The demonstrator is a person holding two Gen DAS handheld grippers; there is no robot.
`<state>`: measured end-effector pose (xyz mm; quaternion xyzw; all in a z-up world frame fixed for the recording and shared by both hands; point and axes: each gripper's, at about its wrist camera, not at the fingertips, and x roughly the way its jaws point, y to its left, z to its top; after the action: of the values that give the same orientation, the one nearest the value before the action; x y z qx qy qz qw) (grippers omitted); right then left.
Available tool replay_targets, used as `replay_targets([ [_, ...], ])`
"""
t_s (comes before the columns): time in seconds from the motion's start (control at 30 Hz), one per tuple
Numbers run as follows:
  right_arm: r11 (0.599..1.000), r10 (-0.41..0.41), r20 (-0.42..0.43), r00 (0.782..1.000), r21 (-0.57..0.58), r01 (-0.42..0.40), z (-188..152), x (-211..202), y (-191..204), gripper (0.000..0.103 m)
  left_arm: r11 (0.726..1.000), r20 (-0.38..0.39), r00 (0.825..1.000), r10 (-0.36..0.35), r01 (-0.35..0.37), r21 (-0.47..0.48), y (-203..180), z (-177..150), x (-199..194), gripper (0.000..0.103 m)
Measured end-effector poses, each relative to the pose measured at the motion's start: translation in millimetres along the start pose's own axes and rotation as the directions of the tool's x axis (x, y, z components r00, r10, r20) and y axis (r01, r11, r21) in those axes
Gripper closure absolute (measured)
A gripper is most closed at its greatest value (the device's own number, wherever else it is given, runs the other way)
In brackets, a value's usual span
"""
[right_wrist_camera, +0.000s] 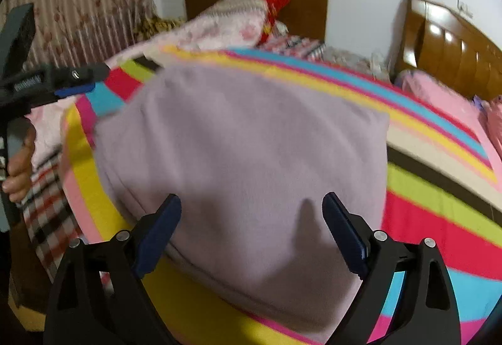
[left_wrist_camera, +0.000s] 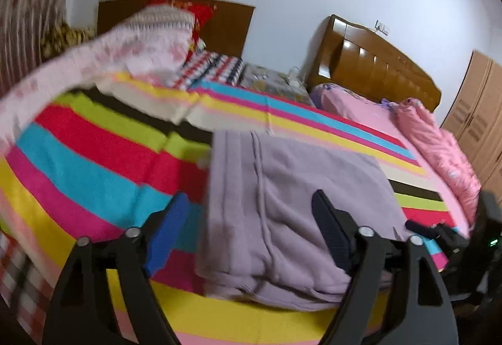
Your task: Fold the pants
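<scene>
The lilac pants [left_wrist_camera: 282, 204] lie folded into a thick rectangle on the striped bedspread [left_wrist_camera: 94, 156]. My left gripper [left_wrist_camera: 248, 204] is open and empty just above their near left edge. In the right wrist view the pants [right_wrist_camera: 244, 141] fill the middle. My right gripper [right_wrist_camera: 251, 204] is open and empty above their near part. The left gripper [right_wrist_camera: 72, 84] also shows at the left of that view, held by a hand, with nothing in it. The right gripper shows at the right edge of the left wrist view [left_wrist_camera: 439, 232].
A pink patterned quilt [left_wrist_camera: 125, 50] is heaped at the bed's far left. A pink duvet [left_wrist_camera: 439, 144] lies along the right side by a wooden headboard [left_wrist_camera: 376, 62]. A checked sheet [right_wrist_camera: 47, 204] hangs at the near left edge. Curtains [right_wrist_camera: 88, 0] hang at the left.
</scene>
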<state>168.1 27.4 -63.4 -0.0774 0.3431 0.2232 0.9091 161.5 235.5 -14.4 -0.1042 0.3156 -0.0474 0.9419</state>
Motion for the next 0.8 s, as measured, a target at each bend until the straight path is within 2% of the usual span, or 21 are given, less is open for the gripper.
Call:
replay_targets([
  [0.1, 0.995, 0.053, 0.035, 0.998, -0.081, -0.05, 12.4, -2.3, 27.5, 0.015, 0.998, 0.016, 0.998, 0.061, -0.06, -0.02, 5.9, -3.0, -0.7, 0.02],
  [0.17, 0.981, 0.151, 0.016, 0.988, -0.123, -0.148, 16.6, 2.6, 49.7, 0.016, 0.989, 0.001, 0.993, 0.12, -0.119, -0.092, 22.3, -9.8, 1.7, 0.02],
  [0.2, 0.965, 0.22, 0.005, 0.975, -0.149, -0.217, 16.6, 5.9, 63.0, 0.021, 0.982, -0.007, 0.991, 0.133, -0.133, -0.131, 31.8, -14.0, 1.6, 0.02],
  [0.23, 0.953, 0.257, 0.002, 0.966, -0.169, -0.253, 16.6, 7.9, 70.4, 0.025, 0.973, -0.02, 0.989, 0.144, -0.145, -0.178, 44.6, -20.4, -0.5, 0.02],
  [0.27, 0.936, 0.296, -0.008, 0.955, -0.199, -0.291, 16.7, 12.0, 81.0, 0.035, 0.965, -0.029, 0.987, 0.156, -0.159, -0.21, 55.5, -26.7, -4.2, 0.02],
  [0.3, 0.926, 0.309, -0.019, 0.951, -0.222, -0.305, 17.4, 15.9, 88.2, 0.047, 0.957, -0.038, 0.984, 0.172, -0.176, -0.23, 64.1, -33.2, -8.2, 0.02],
  [0.37, 0.912, 0.299, -0.029, 0.954, -0.287, -0.294, 19.8, 27.4, 104.5, 0.055, 0.948, -0.062, 0.978, 0.199, -0.208, -0.241, 75.4, -45.2, -16.0, 0.02],
  [0.47, 0.912, 0.264, -0.032, 0.964, -0.317, -0.26, 23.9, 38.2, 114.2, 0.063, 0.939, -0.08, 0.972, 0.223, -0.236, -0.248, 82.8, -57.9, -27.1, 0.02],
  [0.53, 0.911, 0.244, -0.032, 0.969, -0.336, -0.24, 25.2, 38.8, 117.2, 0.068, 0.942, -0.08, 0.976, 0.202, -0.216, -0.258, 83.5, -67.1, -35.7, 0.02],
  [0.6, 0.911, 0.226, -0.034, 0.974, -0.347, -0.224, 24.5, 36.0, 114.6, 0.073, 0.953, -0.066, 0.987, 0.146, -0.158, -0.258, 76.3, -75.6, -44.0, 0.02],
  [0.63, 0.912, 0.217, -0.036, 0.975, -0.347, -0.216, 24.3, 34.4, 113.4, 0.073, 0.965, -0.056, 0.994, 0.089, -0.1, -0.241, 68.9, -76.9, -44.6, 0.02],
  [0.73, 0.901, 0.177, -0.05, 0.983, -0.393, -0.182, 20.1, 32.6, 114.7, 0.073, 0.984, -0.056, 0.998, -0.001, -0.008, -0.176, 47.0, -79.8, -39.5, 0.02],
  [0.8, 0.883, 0.142, -0.074, 0.987, -0.441, -0.16, 13.1, 38.1, 120.3, 0.073, 0.989, -0.079, 0.997, -0.019, 0.008, -0.146, 38.0, -81.6, -28.3, 0.02],
])
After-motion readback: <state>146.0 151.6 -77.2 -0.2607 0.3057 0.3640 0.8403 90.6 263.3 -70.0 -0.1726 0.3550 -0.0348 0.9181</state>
